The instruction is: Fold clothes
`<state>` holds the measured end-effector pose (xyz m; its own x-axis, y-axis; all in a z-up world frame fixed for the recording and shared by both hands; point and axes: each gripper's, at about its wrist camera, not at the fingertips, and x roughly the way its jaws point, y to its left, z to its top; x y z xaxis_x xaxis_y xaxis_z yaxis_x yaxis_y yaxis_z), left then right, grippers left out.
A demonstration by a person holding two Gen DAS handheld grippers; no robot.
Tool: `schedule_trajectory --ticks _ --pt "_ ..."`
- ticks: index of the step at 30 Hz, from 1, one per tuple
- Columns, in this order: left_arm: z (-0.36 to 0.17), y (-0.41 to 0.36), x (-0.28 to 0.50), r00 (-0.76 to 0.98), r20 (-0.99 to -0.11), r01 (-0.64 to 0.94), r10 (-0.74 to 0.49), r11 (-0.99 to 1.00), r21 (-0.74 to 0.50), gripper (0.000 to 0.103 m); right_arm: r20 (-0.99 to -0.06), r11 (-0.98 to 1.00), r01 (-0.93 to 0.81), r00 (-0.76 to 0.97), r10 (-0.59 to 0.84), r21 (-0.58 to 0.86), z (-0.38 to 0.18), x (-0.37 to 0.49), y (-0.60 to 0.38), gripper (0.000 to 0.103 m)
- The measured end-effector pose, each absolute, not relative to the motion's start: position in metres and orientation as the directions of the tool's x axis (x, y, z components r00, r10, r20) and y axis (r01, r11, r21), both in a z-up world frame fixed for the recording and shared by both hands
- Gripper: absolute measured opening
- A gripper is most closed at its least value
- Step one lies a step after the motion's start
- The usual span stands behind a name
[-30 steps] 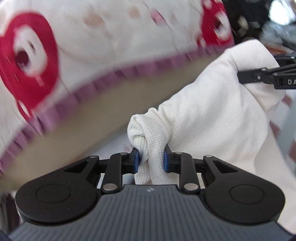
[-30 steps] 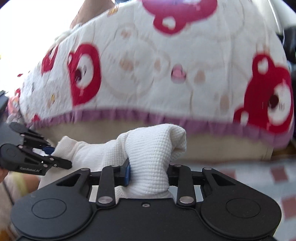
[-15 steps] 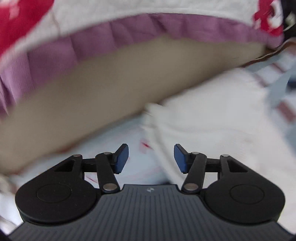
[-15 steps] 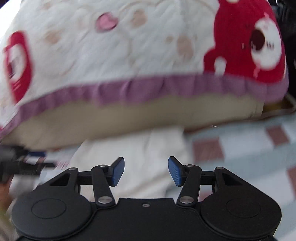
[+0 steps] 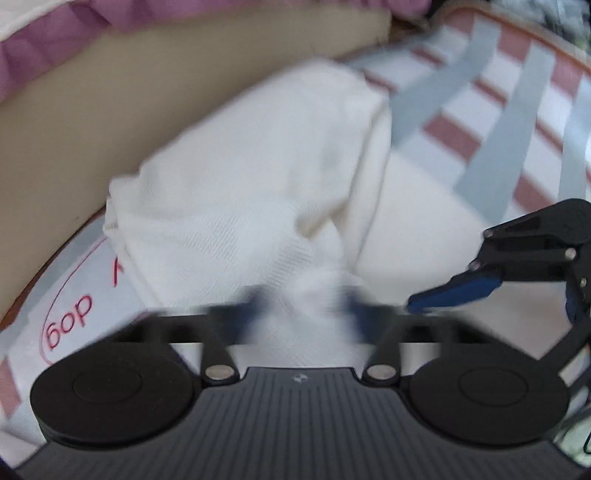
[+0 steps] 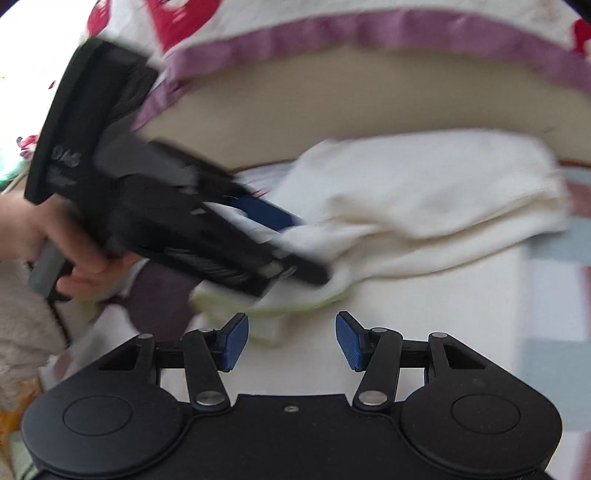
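White garment | left gripper jaws just closed on it | right gripper jaws apart, empty | hand only in right view

White waffle-knit cloth garment, matt black plastic tool, quilted cotton bedspread

A checked cloth in white, grey and dull red covers the surface, backed by a tan cushion under a purple-frilled quilt with red prints.

The garment was cream-white; the sheet checked grey, pink and white; the quilt's frill purple.
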<state>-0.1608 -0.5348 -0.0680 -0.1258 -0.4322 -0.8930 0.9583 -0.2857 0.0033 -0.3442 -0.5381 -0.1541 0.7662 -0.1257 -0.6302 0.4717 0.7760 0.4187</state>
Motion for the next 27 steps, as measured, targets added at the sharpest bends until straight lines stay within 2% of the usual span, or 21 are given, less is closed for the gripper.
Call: schedule_trajectory --ticks 1,3,4,6,7,8,11,14,17,18,21,24,25,26,27 --pt "-0.064 -0.532 -0.159 -0.128 -0.897 0.962 -0.422 -0.274 -0.008 0.011 -0.616 0.761 0.467 0.780 -0.115 0.450 -0.159 -0.339 -0.534 0.058" --pt "-0.056 -0.525 -0.155 -0.140 -0.902 0.964 -0.409 -0.264 -0.030 0.011 -0.584 0.728 0.462 0.805 -0.105 0.507 -0.166 -0.330 -0.528 0.063" --pt "-0.054 -0.523 -0.153 -0.143 -0.904 0.966 -0.403 -0.256 -0.039 0.015 -0.570 0.721 0.466 0.813 -0.120 0.513 -0.168 -0.326 -0.525 0.063" --pt "-0.050 -0.519 -0.147 -0.153 -0.914 0.971 -0.375 -0.231 -0.067 0.030 -0.562 0.710 0.489 0.812 -0.159 0.506 -0.172 -0.321 -0.521 0.061" --pt "-0.049 -0.517 -0.144 -0.160 -0.924 0.973 -0.348 -0.214 -0.087 0.048 -0.568 0.712 0.471 0.814 -0.123 0.521 -0.173 -0.319 -0.520 0.056" --pt "-0.047 -0.515 -0.141 -0.165 -0.928 0.975 -0.333 -0.199 -0.102 0.055 -0.569 0.720 0.439 0.819 -0.073 0.538 -0.171 -0.319 -0.518 0.054" --pt "-0.040 -0.491 -0.139 -0.169 -0.936 0.971 -0.310 -0.213 -0.104 0.053 -0.559 0.771 0.365 0.829 -0.014 0.522 -0.150 -0.345 -0.503 0.054" --pt "-0.038 -0.456 -0.158 -0.194 -0.943 0.924 -0.271 -0.372 -0.084 0.051 -0.547 0.828 0.288 0.837 0.027 0.482 -0.128 -0.391 -0.480 0.054" --pt "-0.040 -0.424 -0.176 -0.219 -0.954 0.861 -0.204 -0.500 -0.091 0.052 -0.604 0.900 0.228 0.796 0.048 0.372 -0.118 -0.416 -0.444 0.054" --pt "-0.044 -0.419 -0.180 -0.217 -0.962 0.854 -0.166 -0.509 -0.105 0.052 -0.627 0.923 0.213 0.778 0.039 0.321 -0.118 -0.419 -0.433 0.054" --pt "-0.052 -0.415 -0.184 -0.142 -0.978 0.861 -0.156 -0.506 -0.044 0.052 -0.681 0.964 0.187 0.732 -0.010 0.187 -0.133 -0.410 -0.403 0.053" --pt "-0.049 -0.417 -0.176 -0.163 -0.973 0.888 -0.162 -0.454 -0.074 0.052 -0.725 0.972 0.236 0.669 -0.164 -0.002 -0.154 -0.384 -0.382 0.051" --pt "-0.048 -0.418 -0.173 -0.174 -0.971 0.896 -0.165 -0.435 -0.087 0.052 -0.714 0.967 0.250 0.670 -0.206 -0.045 -0.155 -0.380 -0.380 0.047" --pt "-0.047 -0.419 -0.170 -0.184 -0.969 0.904 -0.168 -0.415 -0.100 0.052 -0.691 0.962 0.264 0.683 -0.239 -0.072 -0.153 -0.377 -0.380 0.027" --pt "-0.048 -0.417 -0.171 -0.203 -0.967 0.897 -0.155 -0.424 -0.120 0.052 -0.666 0.960 0.276 0.708 -0.235 -0.046 -0.148 -0.376 -0.385 0.014"
